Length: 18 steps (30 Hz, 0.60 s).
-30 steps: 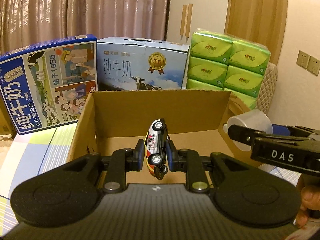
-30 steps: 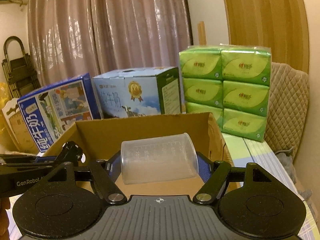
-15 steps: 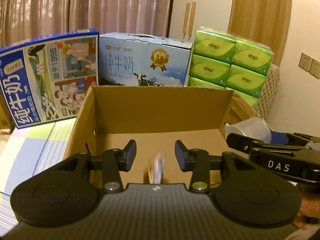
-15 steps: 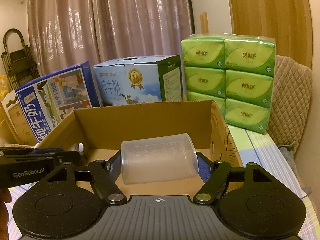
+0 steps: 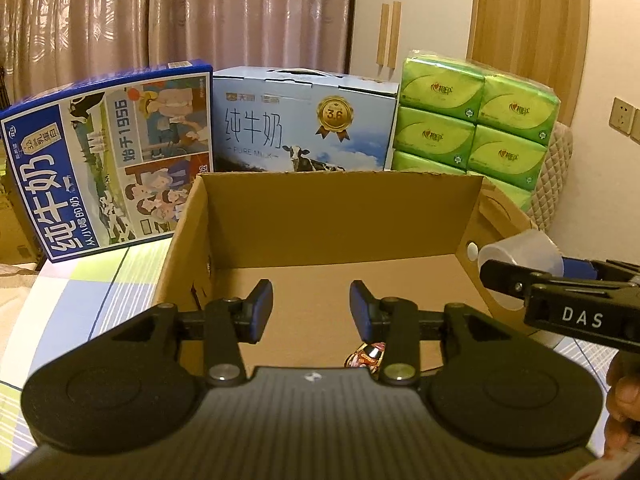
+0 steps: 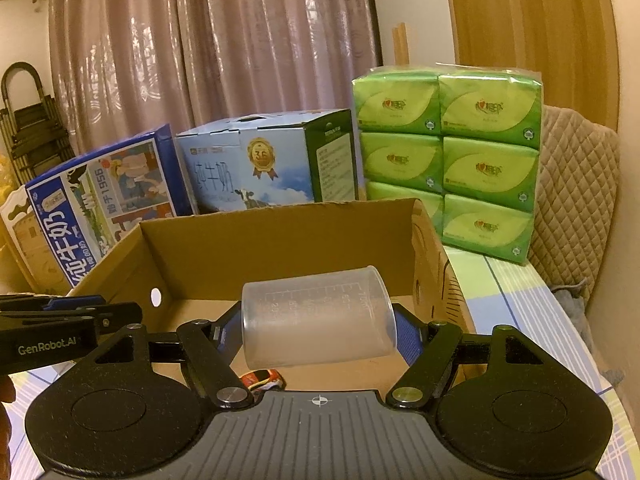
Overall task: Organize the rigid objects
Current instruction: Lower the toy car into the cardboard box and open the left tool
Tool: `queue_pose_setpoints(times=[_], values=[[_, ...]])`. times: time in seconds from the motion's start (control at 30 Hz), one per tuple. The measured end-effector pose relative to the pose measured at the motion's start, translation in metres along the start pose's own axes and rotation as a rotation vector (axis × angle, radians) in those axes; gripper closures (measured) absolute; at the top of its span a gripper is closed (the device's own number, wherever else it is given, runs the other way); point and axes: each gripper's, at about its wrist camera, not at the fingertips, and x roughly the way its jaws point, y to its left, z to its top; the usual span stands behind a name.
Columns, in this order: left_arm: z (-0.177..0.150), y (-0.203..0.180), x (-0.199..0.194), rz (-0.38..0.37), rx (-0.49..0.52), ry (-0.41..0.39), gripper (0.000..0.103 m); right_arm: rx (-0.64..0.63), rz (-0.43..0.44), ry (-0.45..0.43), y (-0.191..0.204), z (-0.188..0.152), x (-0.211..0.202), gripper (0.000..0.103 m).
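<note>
Standing open-topped on the pastel checked cloth (image 5: 100, 292), the brown cardboard box (image 5: 332, 216) fills the middle of both views, backed by a dark blue milk carton with cartoon figures (image 5: 116, 168), a pale blue milk carton with a gold medal and a cow (image 5: 304, 128) and a stack of green tissue packs (image 5: 476, 120). The left gripper (image 5: 311, 312) hangs over the box with its blue-padded jaws parted and nothing between them, whereas a second ago they were clamped on the small red, white and black toy car (image 5: 366, 354). That car now lies on the box floor near the front wall, mostly hidden behind the gripper body in the left view and peeping out below the cup in the right view. The right gripper (image 6: 318, 330) is unchanged from a second ago: its jaws grasp the translucent plastic measuring cup (image 6: 318, 320), which lies on its side with its graduations facing up, held above the box's front edge. In the left view the same cup shows at the right wall of the box.
</note>
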Motion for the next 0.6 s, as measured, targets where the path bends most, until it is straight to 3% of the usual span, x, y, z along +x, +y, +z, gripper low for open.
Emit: queue_pose_setpoints(times=[0.13,0.3,0.6], values=[[-0.001,-0.002,-0.001,0.012,0.018,-0.008,0.066,0.015,0.017,-0.004,-0.003,0.000,0.002,0.032],[-0.001,-0.002,-0.002,0.017,0.015,-0.014,0.066,0.043,0.019,-0.042,-0.006,0.002,-0.003,0.022],[-0.001,-0.004,-0.004,0.016,0.025,-0.017,0.066,0.052,0.010,-0.059,-0.011,0.005,-0.009,0.022]])
